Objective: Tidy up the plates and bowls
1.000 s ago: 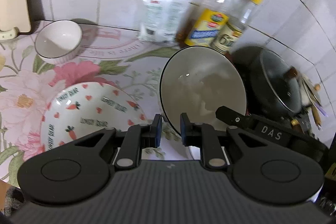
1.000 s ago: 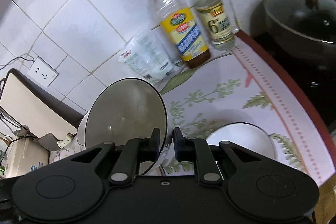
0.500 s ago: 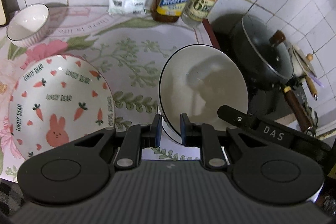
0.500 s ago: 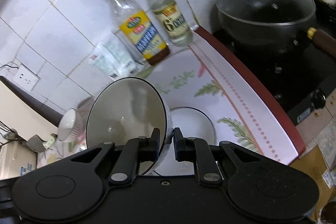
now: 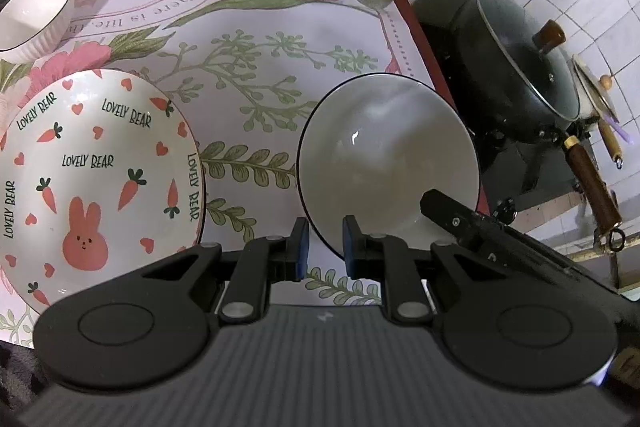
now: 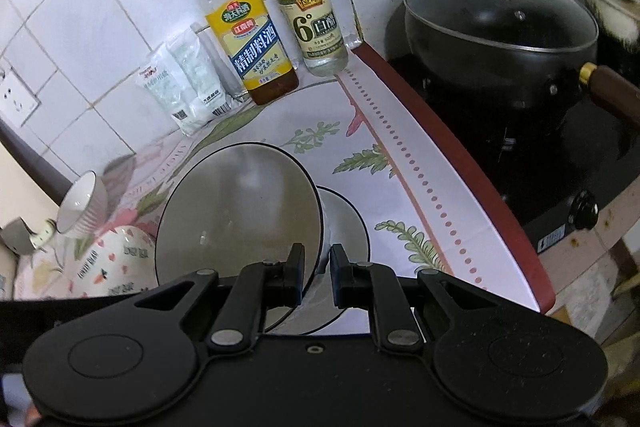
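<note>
A white bowl with a thin black rim (image 5: 388, 155) hangs tilted over the floral mat, held from both sides. My left gripper (image 5: 323, 247) is shut on its near-left rim. In the right wrist view the same bowl (image 6: 240, 211) has its right rim pinched in my shut right gripper (image 6: 317, 275). One of the right gripper's fingers (image 5: 440, 205) shows at the bowl's right edge. Just behind and below the held bowl a second black-rimmed white bowl (image 6: 344, 223) sits on the mat. A carrot-and-bunny plate (image 5: 96, 179) lies to the left. A small ribbed bowl (image 5: 32, 15) stands at the far left.
Two bottles (image 6: 248, 39) and white packets (image 6: 180, 87) line the tiled wall. A lidded black pot (image 6: 500, 27) with a wooden handle sits on the stove right of the mat's red edge (image 6: 460, 167).
Both grippers and the held bowl have come down and nearer to the mat, so the bowl now hangs over the second bowl. Both grips stayed shut.
</note>
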`<act>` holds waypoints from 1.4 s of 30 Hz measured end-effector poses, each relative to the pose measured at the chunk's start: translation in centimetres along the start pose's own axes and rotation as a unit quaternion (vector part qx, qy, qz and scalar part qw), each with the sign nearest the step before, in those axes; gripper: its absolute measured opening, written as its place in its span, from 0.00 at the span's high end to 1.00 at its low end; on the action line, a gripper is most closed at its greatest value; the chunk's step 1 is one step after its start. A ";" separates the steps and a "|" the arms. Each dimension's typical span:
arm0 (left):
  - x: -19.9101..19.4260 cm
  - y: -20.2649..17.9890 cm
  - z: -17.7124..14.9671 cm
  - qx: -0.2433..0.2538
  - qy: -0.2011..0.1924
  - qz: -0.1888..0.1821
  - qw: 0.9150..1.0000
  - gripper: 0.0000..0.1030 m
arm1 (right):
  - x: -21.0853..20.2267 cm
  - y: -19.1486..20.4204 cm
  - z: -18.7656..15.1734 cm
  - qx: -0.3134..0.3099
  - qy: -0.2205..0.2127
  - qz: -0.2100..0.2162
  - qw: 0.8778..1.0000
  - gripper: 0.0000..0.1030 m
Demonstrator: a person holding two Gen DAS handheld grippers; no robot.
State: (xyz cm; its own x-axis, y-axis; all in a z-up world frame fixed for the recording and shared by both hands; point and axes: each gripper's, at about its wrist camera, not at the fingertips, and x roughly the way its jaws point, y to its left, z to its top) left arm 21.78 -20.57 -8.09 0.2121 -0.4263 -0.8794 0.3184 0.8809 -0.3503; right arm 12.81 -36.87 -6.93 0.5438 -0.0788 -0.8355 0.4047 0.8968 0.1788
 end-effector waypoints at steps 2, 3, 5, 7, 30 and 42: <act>0.3 0.0 0.1 0.001 0.005 0.002 1.000 0.85 | 0.0 -0.1 -0.3 -0.007 -0.006 -0.001 1.000 0.83; 0.5 -0.1 0.1 0.001 0.007 0.003 1.000 0.85 | 0.1 -0.3 -0.3 -0.008 -0.007 0.000 1.000 0.83; 0.6 -0.2 0.1 0.001 0.012 0.005 1.000 0.85 | 0.3 -0.4 -0.4 -0.010 -0.007 -0.001 1.000 0.83; 0.9 -0.2 0.1 0.000 0.015 0.006 1.000 0.85 | 0.5 -0.5 -0.5 -0.014 -0.008 -0.005 1.000 0.83; 0.3 0.8 0.3 -0.032 -0.008 -0.017 0.999 0.81 | 0.6 0.4 -1.7 -0.073 -0.069 -0.048 0.994 0.74; -4.7 4.6 -0.6 -0.018 -0.036 0.000 0.999 0.79 | -3.4 2.5 -2.0 -0.080 -0.085 -0.011 0.993 0.57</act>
State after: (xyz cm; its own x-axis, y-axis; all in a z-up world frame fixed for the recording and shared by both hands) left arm 21.68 -14.38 -5.74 0.2780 -0.4382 -0.8548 0.2852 0.8874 -0.3621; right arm 10.56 -33.48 -4.67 0.6580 -0.1604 -0.7357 0.3042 0.9504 0.0648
